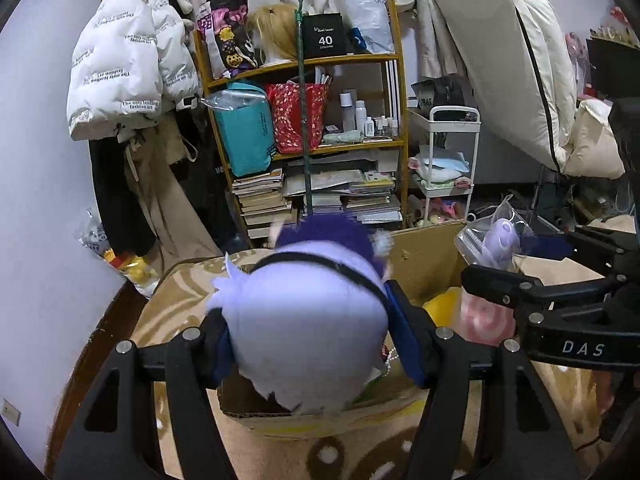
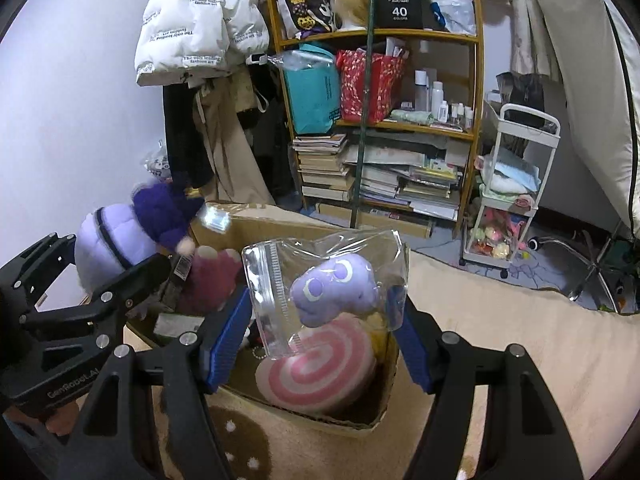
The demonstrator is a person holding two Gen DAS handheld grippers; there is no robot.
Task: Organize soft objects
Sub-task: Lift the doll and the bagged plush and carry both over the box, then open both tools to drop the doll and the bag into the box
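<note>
My left gripper [image 1: 312, 332] is shut on a lavender plush doll [image 1: 304, 320] with a dark purple body; both blue pads press its head. It hangs over the left of an open cardboard box [image 1: 424, 248]. The right wrist view shows this doll [image 2: 108, 240] at far left in the left gripper [image 2: 104, 256]. My right gripper [image 2: 320, 340] is shut on a clear zip bag [image 2: 332, 284] holding a small purple plush, above the box [image 2: 376, 420]. In the box lie a pink-and-white spiral cushion [image 2: 320, 372], a maroon plush [image 2: 212, 280] and something yellow [image 1: 440, 308].
The box stands on a beige patterned rug [image 1: 180, 300]. Behind it are a crowded wooden shelf [image 1: 304, 148] with a green pole [image 1: 304, 120] leaning on it, a white trolley [image 1: 444, 160], hanging coats [image 1: 120, 68] and an upright mattress [image 1: 512, 72].
</note>
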